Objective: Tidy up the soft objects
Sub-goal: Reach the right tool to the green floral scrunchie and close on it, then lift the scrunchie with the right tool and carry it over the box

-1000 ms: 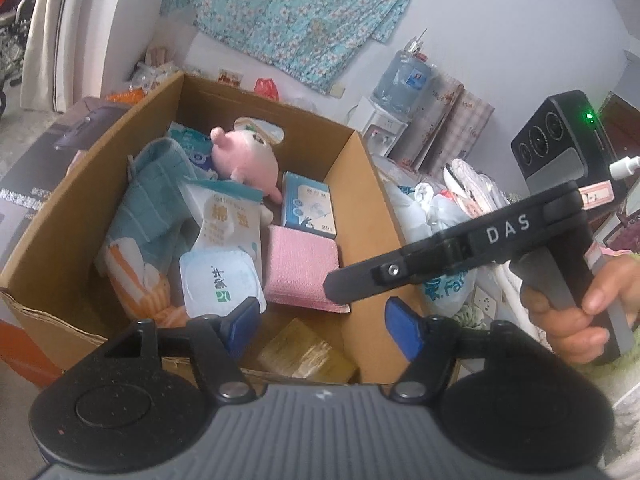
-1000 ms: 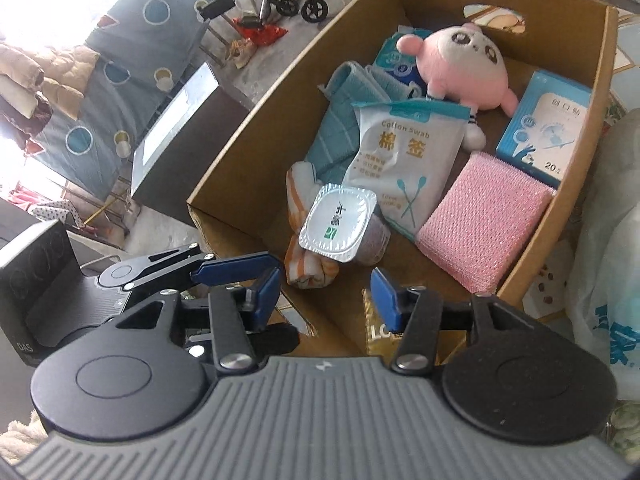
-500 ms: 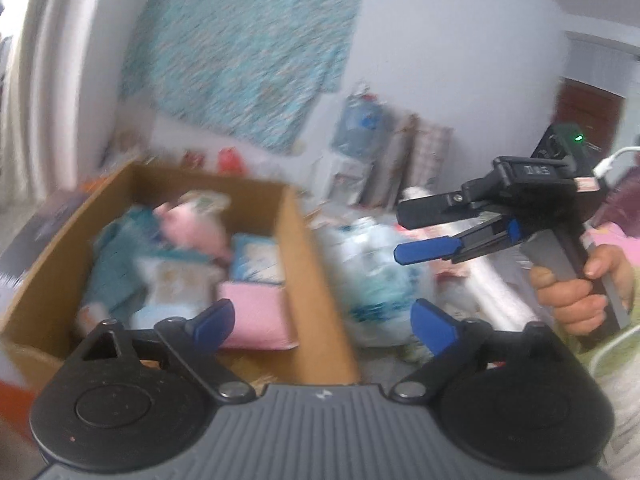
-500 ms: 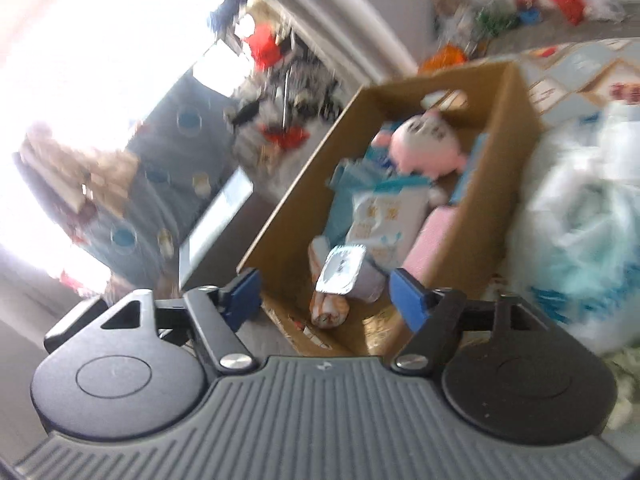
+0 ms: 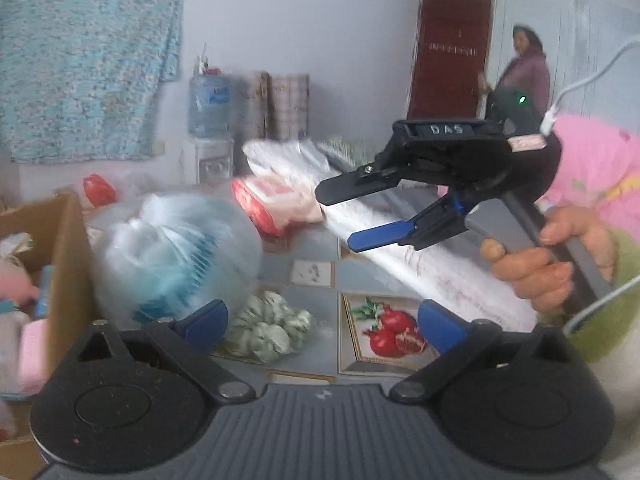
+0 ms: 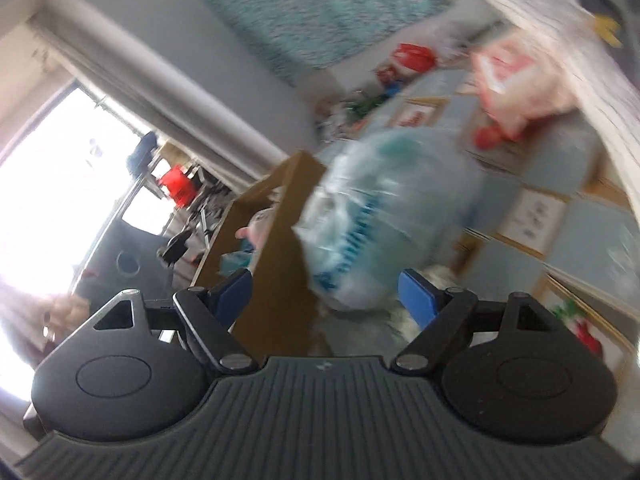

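My left gripper [image 5: 322, 322] has nothing between its blue pads and its jaws are still opening. It hangs over a crumpled pale green cloth bundle [image 5: 268, 324] on the tiled floor. A clear plastic bag [image 5: 176, 256] with blue and white contents leans on the cardboard box [image 5: 68, 240], where a pink plush [image 5: 12, 280] shows at the left edge. My right gripper [image 5: 336, 218], held by a hand, is empty, its jaws also opening. In the blurred right wrist view that gripper [image 6: 326, 292] faces the bag [image 6: 384, 216] and the box wall [image 6: 280, 248].
A red and pink package [image 5: 276, 200] lies behind the bag, beside striped bedding [image 5: 400, 248]. A water dispenser [image 5: 210, 108] stands at the wall under a hanging floral cloth [image 5: 88, 68]. A person [image 5: 528, 68] stands by the brown door [image 5: 448, 52].
Both grippers have swung right, away from the open box, which now sits at the left of the views. Both jaws stand wider than a second ago.
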{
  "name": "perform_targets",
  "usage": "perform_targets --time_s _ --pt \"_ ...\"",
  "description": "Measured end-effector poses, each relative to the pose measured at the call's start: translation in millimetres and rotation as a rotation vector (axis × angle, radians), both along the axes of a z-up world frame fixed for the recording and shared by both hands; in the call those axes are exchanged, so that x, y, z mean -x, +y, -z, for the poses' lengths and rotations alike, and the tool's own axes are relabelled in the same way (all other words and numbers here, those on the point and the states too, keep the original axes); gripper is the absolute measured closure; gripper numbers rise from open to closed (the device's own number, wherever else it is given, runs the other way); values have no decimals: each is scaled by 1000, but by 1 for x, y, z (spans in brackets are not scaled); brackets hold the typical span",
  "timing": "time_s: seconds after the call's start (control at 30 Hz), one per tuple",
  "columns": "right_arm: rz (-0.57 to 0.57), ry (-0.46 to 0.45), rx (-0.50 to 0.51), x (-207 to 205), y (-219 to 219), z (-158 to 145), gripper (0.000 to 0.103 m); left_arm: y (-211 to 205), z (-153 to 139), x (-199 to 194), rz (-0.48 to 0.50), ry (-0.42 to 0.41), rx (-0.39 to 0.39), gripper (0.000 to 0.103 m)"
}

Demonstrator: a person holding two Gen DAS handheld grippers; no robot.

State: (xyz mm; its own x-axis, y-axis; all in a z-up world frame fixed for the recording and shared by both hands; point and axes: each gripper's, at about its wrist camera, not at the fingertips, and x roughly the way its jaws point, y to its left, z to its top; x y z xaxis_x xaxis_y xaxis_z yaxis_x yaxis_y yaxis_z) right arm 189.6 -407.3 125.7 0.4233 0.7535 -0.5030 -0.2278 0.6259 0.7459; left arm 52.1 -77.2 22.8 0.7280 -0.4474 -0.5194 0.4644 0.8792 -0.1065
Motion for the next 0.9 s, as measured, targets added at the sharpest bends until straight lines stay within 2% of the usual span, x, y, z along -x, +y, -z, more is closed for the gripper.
perform_targets --time_s 0.13,0.23,0.43,0.57,0.67,0.73,0.8,0.87,0.9 --pt "29 21 32 0 -2 31 23 -24 30 -19 -23 59 -56 4" --pt "28 3 92 -4 6 49 25 -31 47 -32 -68 98 -86 6" --pt "23 9 159 -24 28 78 34 -38 70 -61 -198 108 -176 8" --pt "9 42 160 -38 38 98 41 -40 84 -79 -219 152 -178 9" --pt "-2 78 154 -46 43 111 51 -41 92 -88 -230 173 -181 16" --pt "-17 69 153 -47 47 113 56 -42 97 -94 -237 177 -189 21" --pt "-22 59 172 -47 51 113 63 -42 101 -97 -240 177 -192 34" --pt "-31 63 177 -47 53 115 74 -42 102 -97 -239 163 -191 40" --pt "-32 68 172 -46 52 118 77 -41 101 -96 -229 156 -186 50"
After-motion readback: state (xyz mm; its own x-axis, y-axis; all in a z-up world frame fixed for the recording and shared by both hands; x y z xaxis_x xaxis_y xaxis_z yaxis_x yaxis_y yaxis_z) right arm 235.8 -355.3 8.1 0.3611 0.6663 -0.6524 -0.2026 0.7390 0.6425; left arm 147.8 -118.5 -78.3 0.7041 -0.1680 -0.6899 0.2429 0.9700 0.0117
